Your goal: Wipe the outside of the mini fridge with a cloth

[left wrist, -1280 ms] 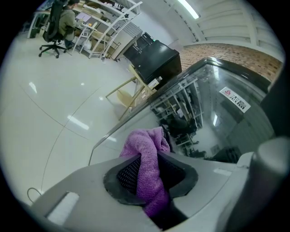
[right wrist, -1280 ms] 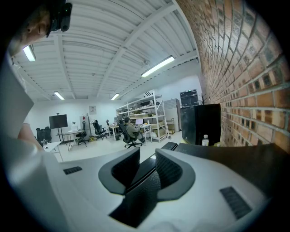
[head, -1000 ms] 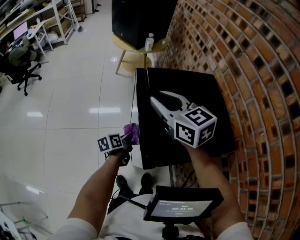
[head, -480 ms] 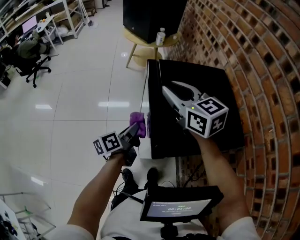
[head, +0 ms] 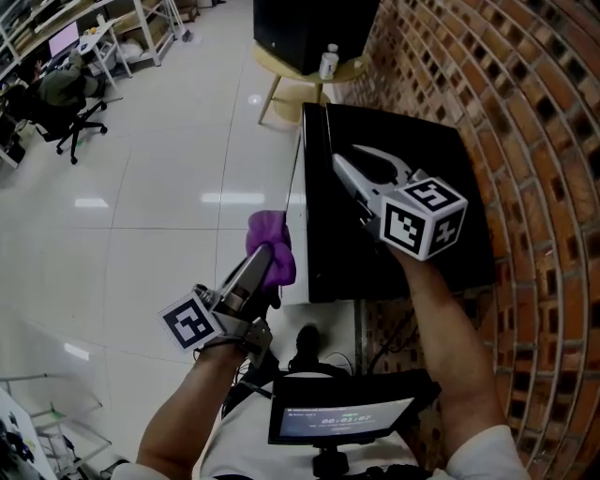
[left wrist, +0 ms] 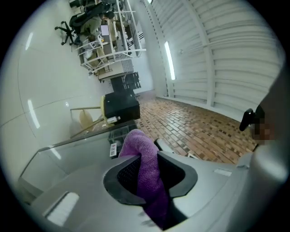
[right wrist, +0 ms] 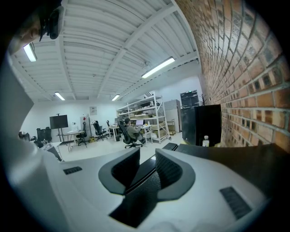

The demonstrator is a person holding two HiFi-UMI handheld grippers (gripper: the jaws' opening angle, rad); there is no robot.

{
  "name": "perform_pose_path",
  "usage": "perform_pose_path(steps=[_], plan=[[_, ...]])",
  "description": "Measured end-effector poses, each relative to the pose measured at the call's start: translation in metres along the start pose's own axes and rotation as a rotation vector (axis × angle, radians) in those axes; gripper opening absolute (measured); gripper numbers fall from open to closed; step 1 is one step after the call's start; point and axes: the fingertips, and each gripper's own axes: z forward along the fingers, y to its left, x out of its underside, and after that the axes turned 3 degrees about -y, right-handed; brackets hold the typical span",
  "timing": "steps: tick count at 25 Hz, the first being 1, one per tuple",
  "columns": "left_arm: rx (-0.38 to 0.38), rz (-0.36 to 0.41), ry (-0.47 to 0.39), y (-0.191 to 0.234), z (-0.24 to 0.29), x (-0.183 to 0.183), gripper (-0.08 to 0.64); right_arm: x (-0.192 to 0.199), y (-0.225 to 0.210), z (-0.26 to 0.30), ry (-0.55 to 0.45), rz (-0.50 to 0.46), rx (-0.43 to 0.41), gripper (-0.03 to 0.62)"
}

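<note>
Beside the brick wall (head: 534, 141) stands the black mini fridge (head: 433, 150), seen from above, its flat top dark and glossy. Over that top the right gripper (head: 364, 157) is held nearly level, pointing away from the person. Its jaws stand a narrow gap apart with nothing between them; only the fridge's top shows through the gap.

At the fridge's left edge, over the white tiled floor (head: 159, 197), the left gripper (head: 257, 266) points up and forward. Its jaws are clamped on a purple cloth (head: 271, 236). The cloth runs down between the two pads and bunches out past the tips in a rounded fold. That fold lies just beside the fridge's upper left edge, though whether it touches the edge cannot be told.

Past the fridge, a round yellow side table (head: 281, 70) carries a large black box (head: 309, 28) and a small bottle (head: 328, 60). Farther left are office chairs (head: 70, 98) and white shelving (head: 141, 28). A small screen (head: 339, 415) sits at the person's chest.
</note>
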Motion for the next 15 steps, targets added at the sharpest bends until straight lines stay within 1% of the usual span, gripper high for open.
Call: perform_pose_path(steps=[4, 6, 8, 10, 12, 15], plan=[[0.108, -0.004, -0.008, -0.048, -0.01, 0.003, 0.083, 0.0, 0.001, 0.001, 0.001, -0.001, -0.003, 0.098], [0.159, -0.009, -0.001, -0.061, -0.016, 0.009, 0.083, -0.001, 0.002, 0.002, -0.001, -0.001, -0.005, 0.098], [0.189, -0.001, 0.015, -0.067, -0.02, 0.017, 0.083, -0.001, 0.002, 0.002, -0.001, 0.0, -0.006, 0.098], [0.192, 0.008, 0.033, -0.071, -0.017, 0.025, 0.083, -0.001, 0.002, 0.001, -0.001, 0.0, -0.004, 0.098], [0.181, 0.004, 0.048, -0.063, -0.016, 0.033, 0.083, -0.001, 0.002, 0.001, -0.003, 0.0, -0.004, 0.098], [0.138, -0.01, 0.076, -0.05, -0.013, 0.045, 0.084, -0.001, 0.001, 0.001, -0.004, 0.0, -0.004, 0.098]])
